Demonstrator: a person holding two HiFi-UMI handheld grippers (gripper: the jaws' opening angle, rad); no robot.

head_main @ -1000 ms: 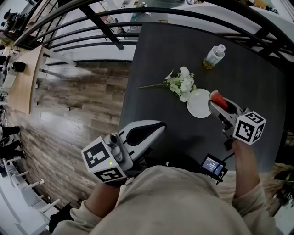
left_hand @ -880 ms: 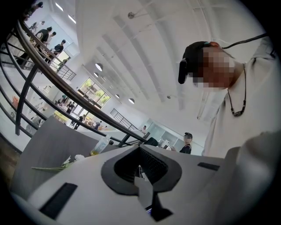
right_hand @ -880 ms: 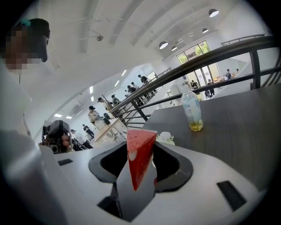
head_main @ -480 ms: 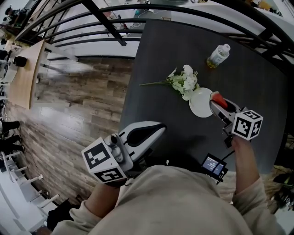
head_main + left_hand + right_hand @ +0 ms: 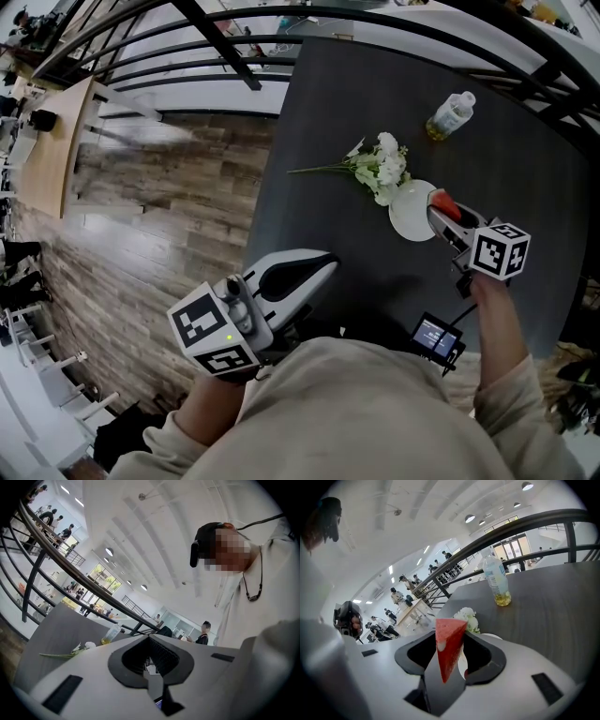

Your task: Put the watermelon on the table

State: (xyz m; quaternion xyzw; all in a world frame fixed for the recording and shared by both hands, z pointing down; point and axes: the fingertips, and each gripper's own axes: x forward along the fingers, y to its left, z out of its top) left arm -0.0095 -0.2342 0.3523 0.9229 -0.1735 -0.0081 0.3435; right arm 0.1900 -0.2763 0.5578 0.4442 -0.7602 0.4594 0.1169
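One watermelon wedge (image 5: 449, 644) stands clamped between the right gripper's (image 5: 444, 214) jaws, near the white plate (image 5: 408, 214).

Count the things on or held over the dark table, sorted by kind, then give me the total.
bottle: 1
flower bunch: 1
plate: 1
watermelon slice: 1
Total: 4

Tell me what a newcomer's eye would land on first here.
The red watermelon wedge stands out, clamped in the right gripper over the dark table, at the edge of a white plate. Next come the white flowers lying beside that plate, with a bottle farther off.
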